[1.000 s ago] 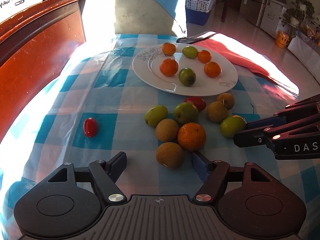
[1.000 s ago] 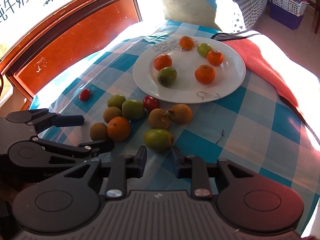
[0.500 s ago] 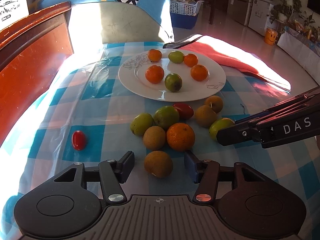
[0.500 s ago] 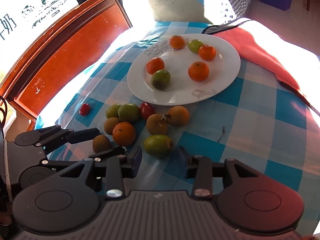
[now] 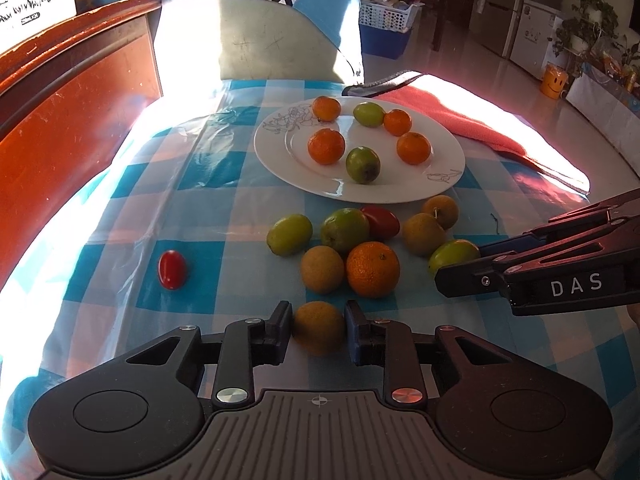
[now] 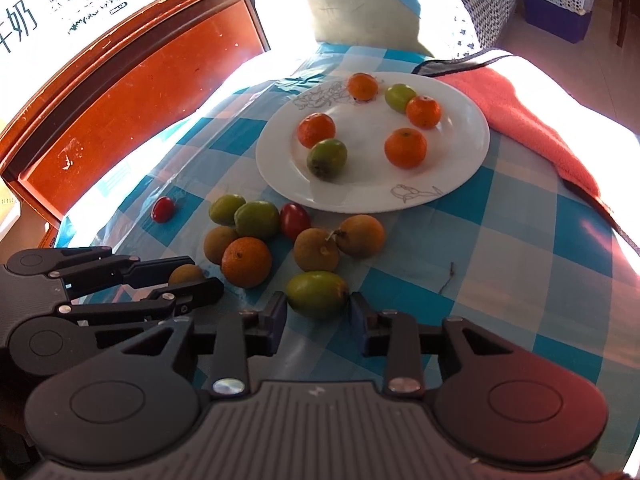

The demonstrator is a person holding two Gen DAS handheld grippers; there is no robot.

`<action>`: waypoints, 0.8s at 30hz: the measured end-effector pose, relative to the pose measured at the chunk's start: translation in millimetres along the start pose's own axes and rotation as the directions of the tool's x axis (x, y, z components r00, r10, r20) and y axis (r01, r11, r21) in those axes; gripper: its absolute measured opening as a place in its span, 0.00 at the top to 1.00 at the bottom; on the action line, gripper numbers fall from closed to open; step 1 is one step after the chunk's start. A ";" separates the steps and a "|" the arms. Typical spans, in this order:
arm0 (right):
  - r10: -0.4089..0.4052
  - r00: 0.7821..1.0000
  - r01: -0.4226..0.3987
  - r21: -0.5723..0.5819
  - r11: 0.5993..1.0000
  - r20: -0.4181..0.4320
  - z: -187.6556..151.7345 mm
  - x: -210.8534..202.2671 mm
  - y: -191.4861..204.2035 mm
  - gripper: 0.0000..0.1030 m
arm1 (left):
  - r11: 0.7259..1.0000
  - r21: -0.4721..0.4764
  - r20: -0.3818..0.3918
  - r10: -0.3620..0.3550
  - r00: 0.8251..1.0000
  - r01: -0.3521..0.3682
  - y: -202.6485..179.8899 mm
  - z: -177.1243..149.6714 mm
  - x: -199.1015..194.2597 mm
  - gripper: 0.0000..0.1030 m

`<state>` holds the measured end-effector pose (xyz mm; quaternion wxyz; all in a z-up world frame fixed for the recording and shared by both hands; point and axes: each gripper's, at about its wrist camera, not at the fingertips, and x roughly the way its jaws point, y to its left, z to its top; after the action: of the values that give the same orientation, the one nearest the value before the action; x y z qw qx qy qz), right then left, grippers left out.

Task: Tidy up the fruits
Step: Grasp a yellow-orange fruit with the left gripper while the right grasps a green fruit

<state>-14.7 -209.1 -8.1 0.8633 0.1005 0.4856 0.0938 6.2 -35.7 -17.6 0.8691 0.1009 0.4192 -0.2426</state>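
**Both grippers closing on loose fruit below the plate**

The white plate holds four oranges and two green fruits. Just below it lies a cluster of loose fruit on the checked surface. The left gripper is closing, its fingers touching a brown fruit nearest the camera. The right gripper is closing around a green fruit, fingers not quite touching.

Four oranges and two green fruits sit on the white plate. Brown, green, orange and red fruits cluster on the checked cloth just before it. One small red tomato lies apart.
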 end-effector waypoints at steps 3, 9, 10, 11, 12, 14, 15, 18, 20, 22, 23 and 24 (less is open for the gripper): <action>0.011 1.000 -0.011 -0.002 1.000 -0.005 0.1 -1.1 0.1 0.67 | 1.000 -0.003 -0.002 0.004 1.000 -0.004 -0.4 -0.4 -0.7 0.76; 0.039 0.999 -0.039 -0.012 0.999 0.009 1.9 -8.1 3.4 0.73 | 0.999 -0.032 -0.007 0.005 1.000 -0.005 2.9 -1.1 -8.2 0.76; 0.044 0.999 -0.043 -0.012 0.999 0.012 2.4 -9.6 3.7 0.75 | 0.999 -0.034 -0.004 0.005 1.000 -0.005 3.2 -0.5 -9.8 0.76; 0.049 0.999 -0.049 -0.014 0.999 0.017 3.1 -11.0 4.1 0.79 | 0.999 -0.036 0.000 0.004 1.000 -0.004 3.4 0.1 -11.5 0.76; 0.051 0.998 -0.051 -0.016 0.999 0.020 3.7 -11.9 4.5 0.80 | 0.999 -0.039 0.007 0.000 1.000 0.000 3.5 0.7 -13.5 0.76; 0.054 0.998 -0.053 -0.017 0.998 0.016 3.8 -10.9 4.1 0.82 | 0.999 -0.044 0.017 -0.006 1.000 0.007 3.5 2.1 -15.8 0.76; 0.061 0.998 -0.061 -0.013 0.998 0.014 3.7 -10.5 3.4 0.82 | 0.999 -0.043 0.018 -0.005 1.000 0.005 3.3 2.3 -16.1 0.76; 0.071 0.997 -0.071 0.001 0.998 0.012 3.9 -10.7 1.6 0.81 | 0.999 -0.043 0.007 0.004 1.000 -0.004 3.0 1.8 -14.0 0.76; 0.067 0.998 -0.068 0.013 0.998 0.018 3.7 -11.4 0.0 0.78 | 0.999 -0.048 0.007 0.007 1.000 -0.006 4.3 1.9 -14.2 0.76; 0.062 0.998 -0.063 0.020 0.998 0.017 3.7 -10.8 -1.1 0.73 | 0.999 -0.052 0.011 0.014 1.000 -0.014 5.1 2.3 -14.9 0.76; 0.064 0.998 -0.064 0.023 0.998 0.017 3.6 -10.1 -1.3 0.68 | 0.998 -0.054 0.011 0.017 1.000 -0.017 5.4 2.6 -15.0 0.76; 0.066 0.998 -0.066 0.024 0.998 0.016 3.3 -9.2 -1.0 0.66 | 0.998 -0.056 0.011 0.019 1.000 -0.019 5.6 3.0 -15.1 0.76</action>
<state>-16.5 -212.7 0.9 0.8621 0.1277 0.4766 0.1155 3.0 -26.9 -4.2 0.8763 0.0793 0.4196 -0.2231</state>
